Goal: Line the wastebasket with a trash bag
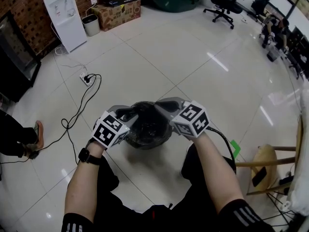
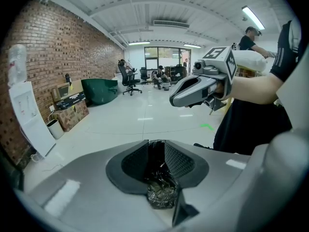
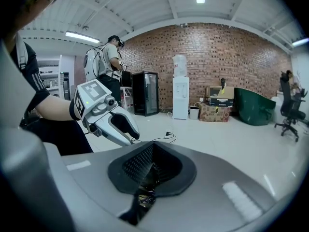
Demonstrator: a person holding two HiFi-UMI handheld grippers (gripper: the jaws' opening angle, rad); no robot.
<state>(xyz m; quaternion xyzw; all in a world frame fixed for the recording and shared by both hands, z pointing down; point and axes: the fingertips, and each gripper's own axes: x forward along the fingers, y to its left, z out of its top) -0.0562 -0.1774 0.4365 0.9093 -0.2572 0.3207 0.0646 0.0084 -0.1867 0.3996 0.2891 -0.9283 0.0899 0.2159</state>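
A small round wastebasket [image 1: 150, 141] stands on the white tiled floor between the person's knees, with a black trash bag [image 1: 145, 123] in it. My left gripper [image 1: 129, 113] is at the basket's left rim and my right gripper [image 1: 162, 106] at its right rim. In the left gripper view my left gripper [image 2: 157, 154] is shut on crumpled black bag film [image 2: 161, 190]; the right gripper [image 2: 197, 89] hangs across from it. In the right gripper view my right gripper [image 3: 152, 167] is shut tight on a fold of the bag [image 3: 144, 197], and the left gripper [image 3: 114, 125] faces it.
A power strip with a black cable [image 1: 87, 79] lies on the floor to the far left. A white water dispenser [image 1: 64, 16], a small bin [image 1: 91, 25] and cardboard boxes [image 1: 119, 11] line the brick wall. A wooden stool [image 1: 268, 161] stands at the right. Someone's shoe [image 1: 38, 134] is at the left.
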